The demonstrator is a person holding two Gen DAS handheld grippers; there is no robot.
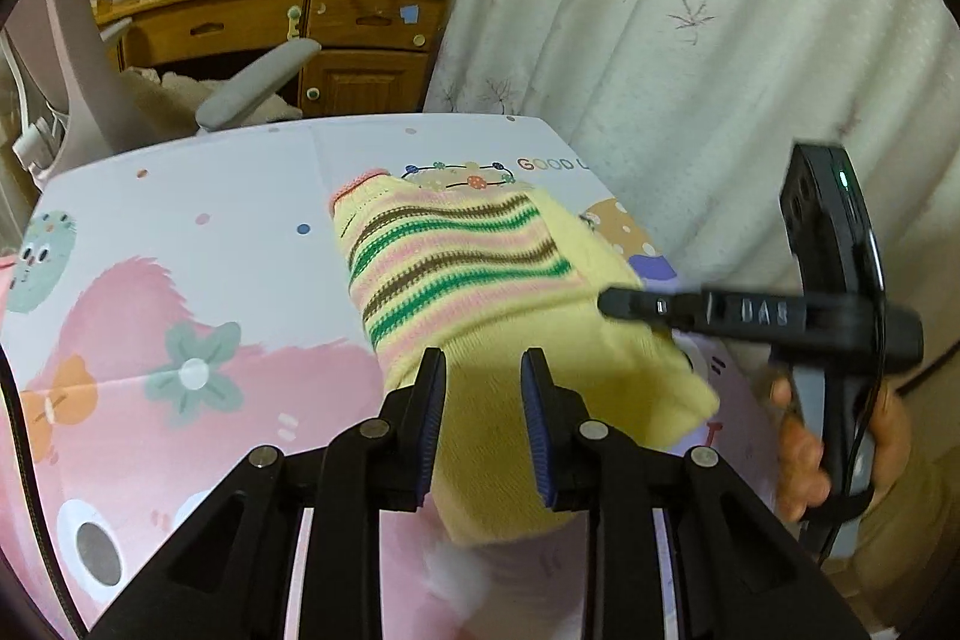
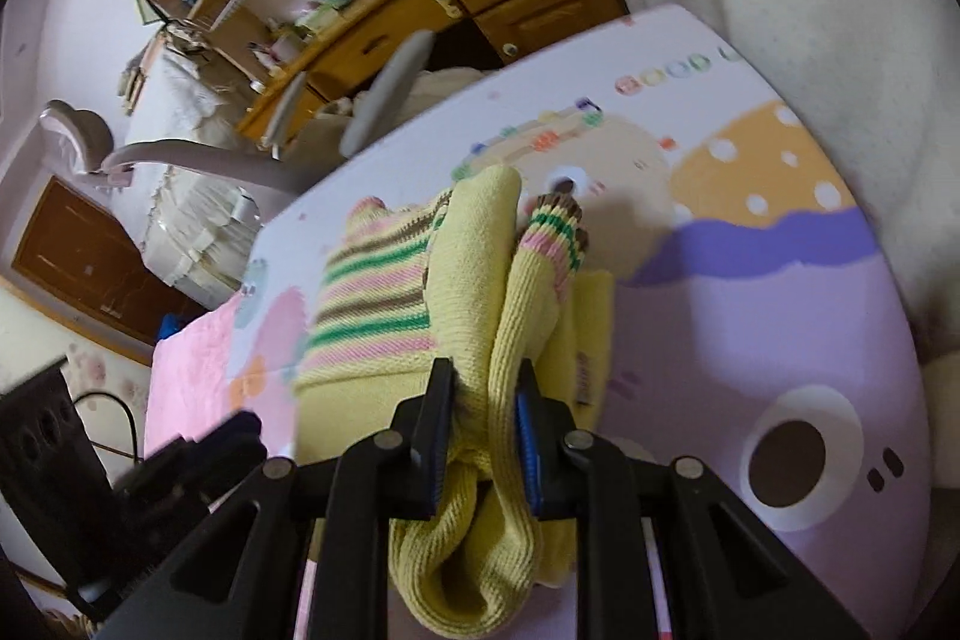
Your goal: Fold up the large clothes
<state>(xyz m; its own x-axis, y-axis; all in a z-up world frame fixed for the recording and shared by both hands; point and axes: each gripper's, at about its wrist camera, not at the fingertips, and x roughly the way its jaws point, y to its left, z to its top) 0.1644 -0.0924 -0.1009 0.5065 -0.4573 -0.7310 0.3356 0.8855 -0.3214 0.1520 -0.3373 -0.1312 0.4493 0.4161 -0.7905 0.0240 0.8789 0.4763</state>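
Worktop [image 1: 180,196], covered by a cartoon-print mat [image 2: 750,310], is being bounded by a curtain [image 1: 690,10] along its right edge; the far edge is being faced by a chair [image 1: 258,82] and wooden desk [image 1: 252,22]. Bare mat is being left open to the left of the garment and in the purple area on the right. Yellow striped sweater [image 1: 456,256] is being kept mid-mat, partly folded, with its near edge lifted. A bunched sleeve fold is being pinched by the right gripper [image 2: 483,436] fingers. Left gripper [image 1: 483,424] fingers are being held slightly spread over the sweater's near hem, pads not pressing on it.
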